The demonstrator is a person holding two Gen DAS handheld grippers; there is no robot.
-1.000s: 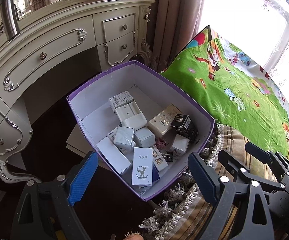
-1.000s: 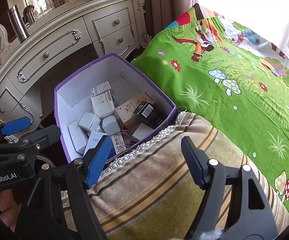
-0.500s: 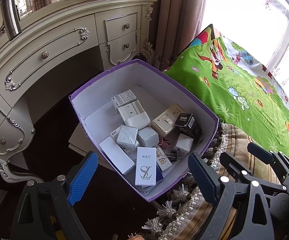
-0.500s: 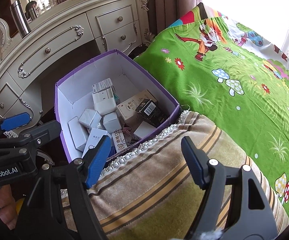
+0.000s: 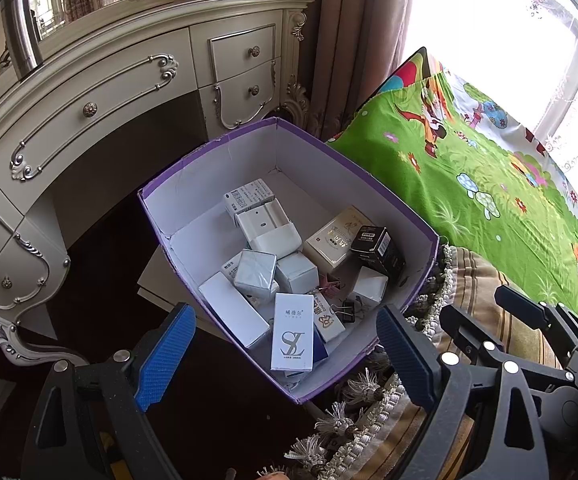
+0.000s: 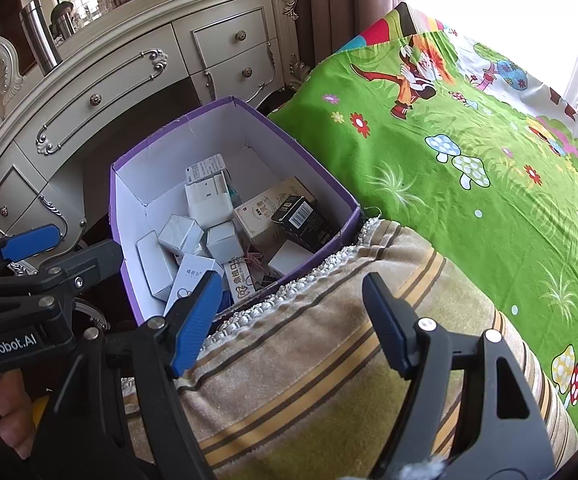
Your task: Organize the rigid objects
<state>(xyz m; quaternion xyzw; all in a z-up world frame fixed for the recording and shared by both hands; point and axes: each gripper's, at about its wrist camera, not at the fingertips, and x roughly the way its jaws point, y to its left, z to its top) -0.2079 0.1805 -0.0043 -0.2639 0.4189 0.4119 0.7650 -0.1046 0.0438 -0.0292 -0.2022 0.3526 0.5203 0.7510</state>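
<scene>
A purple cardboard box (image 5: 209,148) with a white inside stands on the floor between the dresser and the bed. In it lie several small packages: a white one with an "SL" logo (image 5: 293,336), a black one (image 5: 377,250), a beige one (image 5: 337,236), plain white ones (image 5: 255,272) and black binder clips (image 5: 347,308). My left gripper (image 5: 285,316) hovers open above the box's near end, holding nothing. My right gripper (image 6: 289,296) is open over a striped cushion (image 6: 329,360), beside the box (image 6: 169,136), with nothing between its pads.
A cream dresser with drawers (image 5: 129,80) curves behind the box, with a steel flask (image 6: 41,36) on top. A bed with a green cartoon sheet (image 5: 469,168) fills the right. The tasselled cushion edge (image 5: 369,400) touches the box. A person's fingers (image 6: 9,412) grip the left handle.
</scene>
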